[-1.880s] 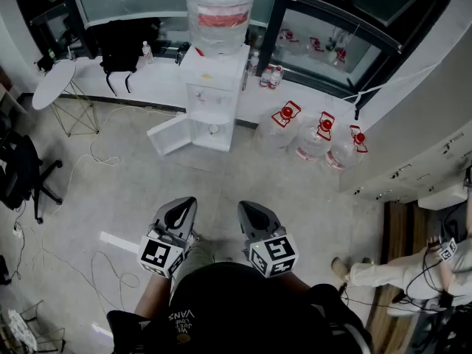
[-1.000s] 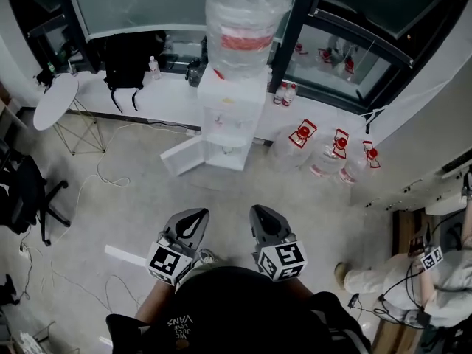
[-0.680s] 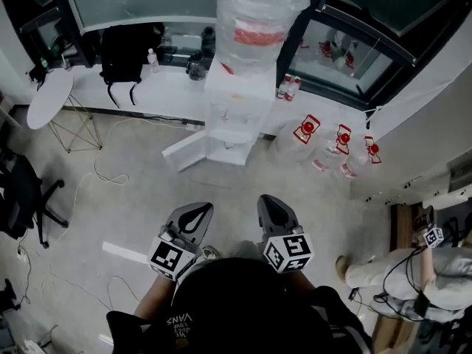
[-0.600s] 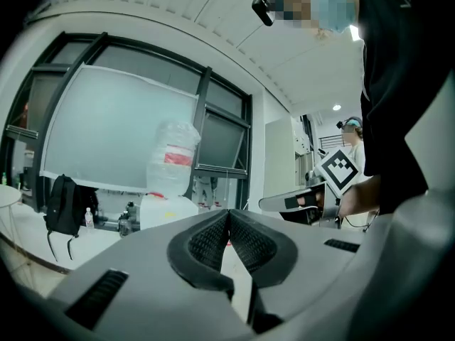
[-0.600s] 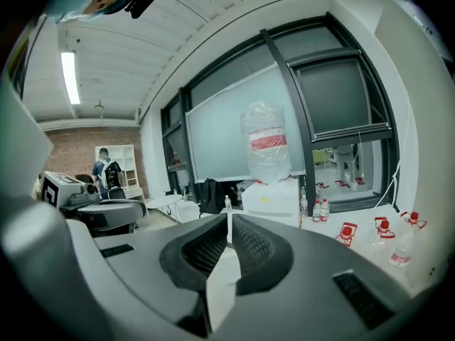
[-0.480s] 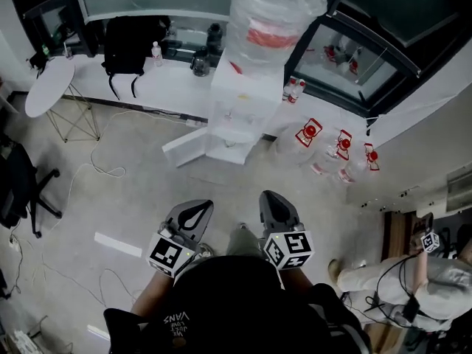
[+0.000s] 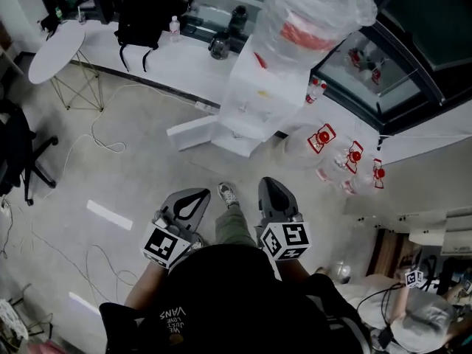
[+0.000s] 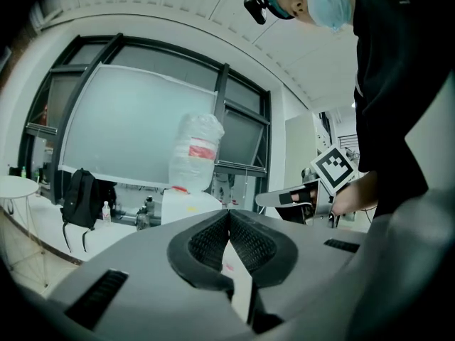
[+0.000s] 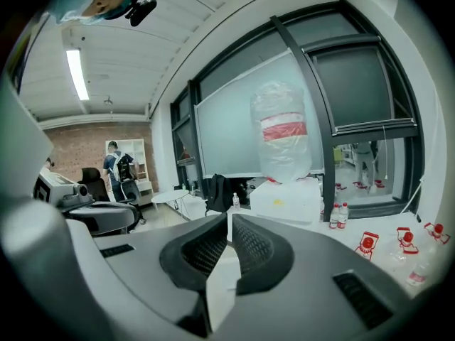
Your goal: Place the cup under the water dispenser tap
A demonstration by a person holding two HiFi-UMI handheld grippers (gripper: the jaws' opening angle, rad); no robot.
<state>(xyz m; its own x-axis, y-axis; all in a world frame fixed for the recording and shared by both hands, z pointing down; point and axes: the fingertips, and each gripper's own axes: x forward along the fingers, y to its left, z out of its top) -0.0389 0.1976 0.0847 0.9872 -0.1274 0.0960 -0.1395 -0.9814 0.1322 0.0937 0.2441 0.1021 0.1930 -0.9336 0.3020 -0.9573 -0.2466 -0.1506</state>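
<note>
The white water dispenser (image 7: pixel 254 102) stands against the window ledge with a big clear bottle (image 7: pixel 317 9) on top and its lower cabinet door (image 7: pixel 193 133) swung open. It also shows ahead as the dispenser (image 8: pixel 186 204) in the left gripper view and the dispenser (image 9: pixel 288 197) in the right gripper view. I see no cup in any view. My left gripper (image 7: pixel 193 195) and right gripper (image 7: pixel 270 187) are held side by side in front of the person's body, well short of the dispenser. Left gripper (image 8: pixel 229 215) and right gripper (image 9: pixel 229 219) both have their jaws shut, with nothing between them.
Spare water jugs (image 7: pixel 346 161) with red caps lie right of the dispenser. A black backpack (image 7: pixel 147 13) sits on the ledge, and a round white table (image 7: pixel 55 43) and an office chair (image 7: pixel 15 153) are at the left. Cables (image 7: pixel 103 135) trail on the floor. Another person (image 7: pixel 413 323) is at lower right.
The dispenser has grown larger and nearer as the person walks toward it. A shoe and leg now show between the grippers. Both grippers stay shut and side by side.
</note>
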